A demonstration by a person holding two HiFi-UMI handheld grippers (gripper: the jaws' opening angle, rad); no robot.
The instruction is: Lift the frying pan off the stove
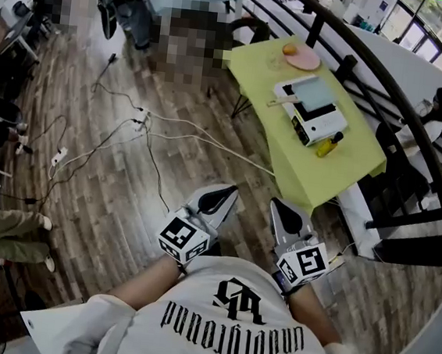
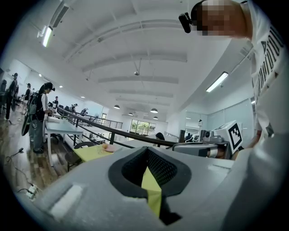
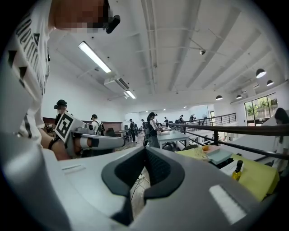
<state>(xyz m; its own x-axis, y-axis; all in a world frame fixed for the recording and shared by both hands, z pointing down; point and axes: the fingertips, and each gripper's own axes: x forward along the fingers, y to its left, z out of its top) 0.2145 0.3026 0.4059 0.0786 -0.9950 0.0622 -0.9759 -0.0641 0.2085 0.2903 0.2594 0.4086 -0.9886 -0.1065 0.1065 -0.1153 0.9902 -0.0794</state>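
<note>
The frying pan (image 1: 314,94), grey-blue with a wooden handle (image 1: 281,101), sits on a white portable stove (image 1: 320,126) on the yellow-green table (image 1: 267,75), far ahead and to the right. In the right gripper view the pan (image 3: 220,155) shows at the right, well beyond the jaws. My left gripper (image 1: 217,200) and right gripper (image 1: 286,214) are held close to my body above the wooden floor. Both are shut and empty. The left gripper (image 2: 146,173) and right gripper (image 3: 144,173) point roughly level into the room.
A pink plate (image 1: 303,59) with an orange (image 1: 289,49) and a yellow oil bottle (image 1: 328,147) share the table. Cables and a power strip (image 1: 141,115) lie on the floor. A black railing (image 1: 387,91) runs behind the table. A person's legs (image 1: 11,230) show at the left.
</note>
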